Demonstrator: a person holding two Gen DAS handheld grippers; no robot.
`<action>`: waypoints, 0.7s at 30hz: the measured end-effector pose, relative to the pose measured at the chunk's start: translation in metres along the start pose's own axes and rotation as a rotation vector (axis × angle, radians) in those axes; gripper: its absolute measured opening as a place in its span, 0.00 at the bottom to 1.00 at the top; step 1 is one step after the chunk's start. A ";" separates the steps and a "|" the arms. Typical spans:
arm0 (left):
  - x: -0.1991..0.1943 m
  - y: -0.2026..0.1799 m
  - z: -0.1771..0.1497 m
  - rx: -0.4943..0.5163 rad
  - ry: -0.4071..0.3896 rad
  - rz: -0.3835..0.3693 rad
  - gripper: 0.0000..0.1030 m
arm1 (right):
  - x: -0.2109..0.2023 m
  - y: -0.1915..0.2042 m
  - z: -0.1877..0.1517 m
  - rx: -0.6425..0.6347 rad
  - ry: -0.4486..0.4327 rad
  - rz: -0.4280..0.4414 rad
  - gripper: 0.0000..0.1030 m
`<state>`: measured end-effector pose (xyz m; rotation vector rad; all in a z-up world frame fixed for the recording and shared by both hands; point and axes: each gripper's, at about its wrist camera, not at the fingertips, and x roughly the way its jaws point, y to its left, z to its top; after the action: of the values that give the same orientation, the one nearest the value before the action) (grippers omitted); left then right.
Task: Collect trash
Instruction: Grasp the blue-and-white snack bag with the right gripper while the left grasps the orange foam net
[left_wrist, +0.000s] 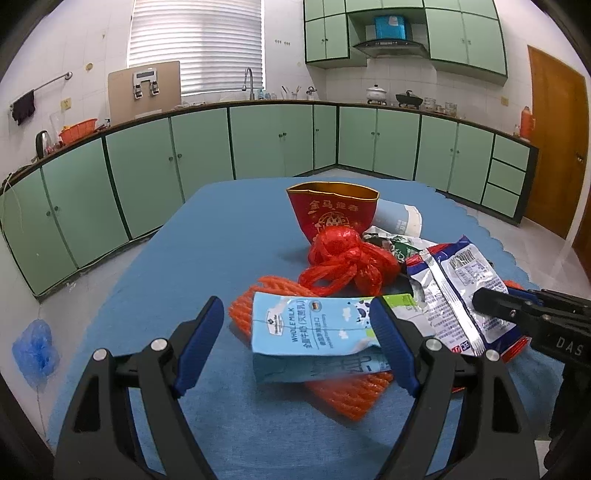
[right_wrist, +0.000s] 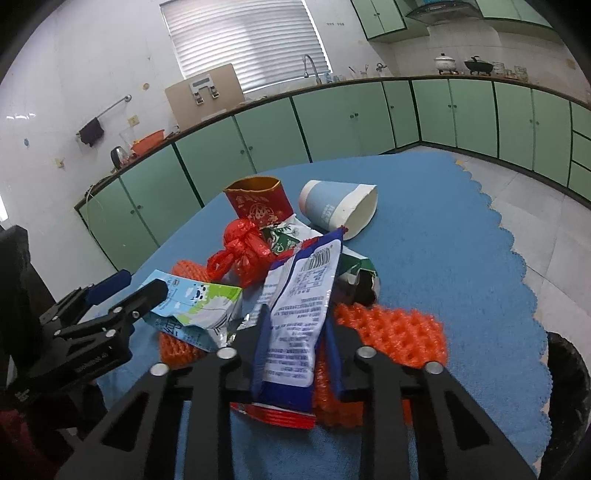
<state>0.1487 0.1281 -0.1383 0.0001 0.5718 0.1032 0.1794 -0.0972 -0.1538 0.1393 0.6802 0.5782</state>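
Observation:
A pile of trash lies on the blue table (left_wrist: 207, 236). My left gripper (left_wrist: 297, 321) is open, its blue fingers on either side of a flattened whole-milk carton (left_wrist: 314, 325) that rests on orange foam netting (left_wrist: 343, 397). My right gripper (right_wrist: 297, 332) is shut on a blue-and-white snack wrapper (right_wrist: 299, 306), also seen in the left wrist view (left_wrist: 454, 291). Beyond lie a knotted red plastic bag (left_wrist: 343, 258), a red paper bag (left_wrist: 332, 212), a blue paper cup (right_wrist: 340, 208) on its side and a green wrapper (right_wrist: 282, 236).
A black trash bin (right_wrist: 569, 398) stands at the table's right edge. More orange netting (right_wrist: 391, 328) lies under my right gripper. Green kitchen cabinets (left_wrist: 258, 140) line the far walls. A blue bag (left_wrist: 35, 347) lies on the floor at the left.

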 end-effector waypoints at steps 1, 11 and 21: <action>0.000 -0.001 0.000 0.000 -0.001 -0.002 0.76 | -0.002 0.000 0.001 0.002 -0.001 0.005 0.21; -0.006 -0.011 0.006 0.006 -0.012 -0.022 0.77 | -0.024 0.010 0.011 -0.038 -0.043 0.042 0.07; -0.015 -0.029 0.018 0.010 -0.041 -0.063 0.78 | -0.055 -0.002 0.025 0.034 -0.124 0.102 0.06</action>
<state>0.1492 0.0985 -0.1160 -0.0060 0.5311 0.0385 0.1617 -0.1276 -0.1043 0.2410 0.5647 0.6501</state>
